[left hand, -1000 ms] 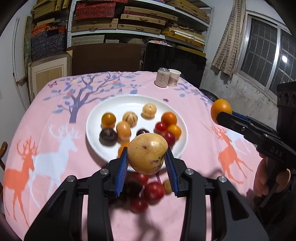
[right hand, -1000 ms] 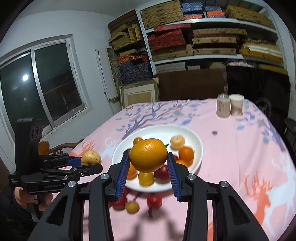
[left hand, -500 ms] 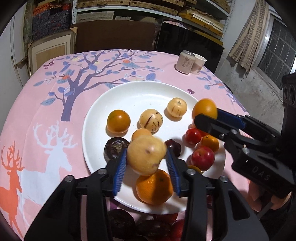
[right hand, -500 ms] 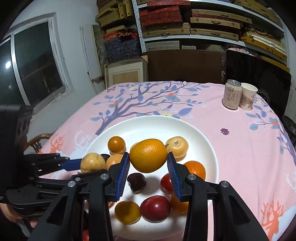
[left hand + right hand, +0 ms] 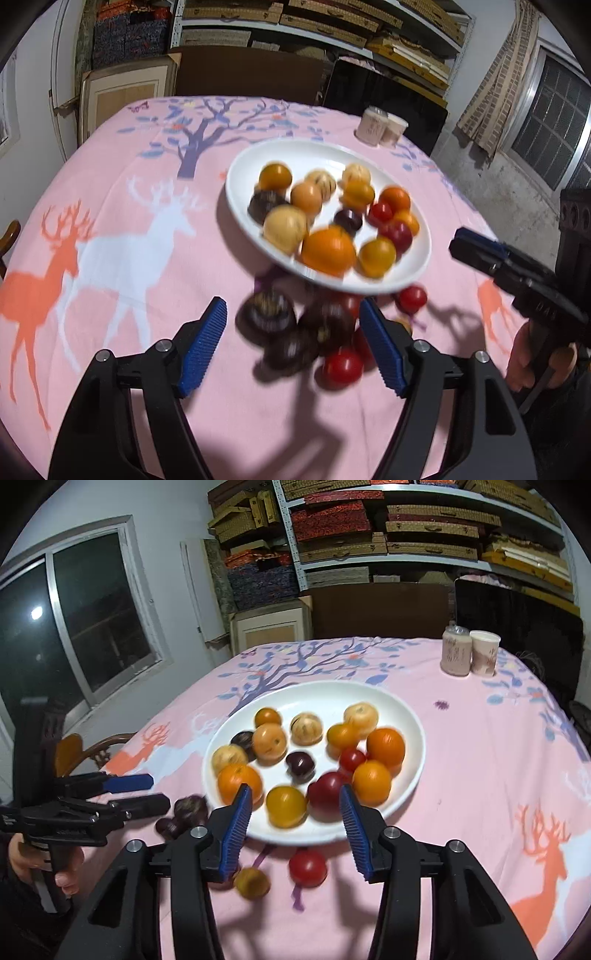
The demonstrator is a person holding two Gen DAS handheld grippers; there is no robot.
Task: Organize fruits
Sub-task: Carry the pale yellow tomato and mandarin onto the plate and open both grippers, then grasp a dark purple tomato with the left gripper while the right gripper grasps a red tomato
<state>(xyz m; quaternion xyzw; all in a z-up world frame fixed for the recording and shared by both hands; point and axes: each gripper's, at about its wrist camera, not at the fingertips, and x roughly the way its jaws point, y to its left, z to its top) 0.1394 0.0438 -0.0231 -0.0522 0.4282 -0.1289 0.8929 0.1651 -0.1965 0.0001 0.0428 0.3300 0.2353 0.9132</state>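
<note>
On the pink tablecloth (image 5: 480, 775) our white plate (image 5: 369, 694) holds most fruits; dark plums (image 5: 280, 328) and red ones wait near it. Both left gripper (image 5: 295, 347) and right gripper (image 5: 295, 827) are opening, empty; next we pick strays.

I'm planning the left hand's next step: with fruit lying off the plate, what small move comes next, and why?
Probably lower the left tongs, jaws opening and empty, onto a dark fruit lying on the cloth short of the plate.
</note>
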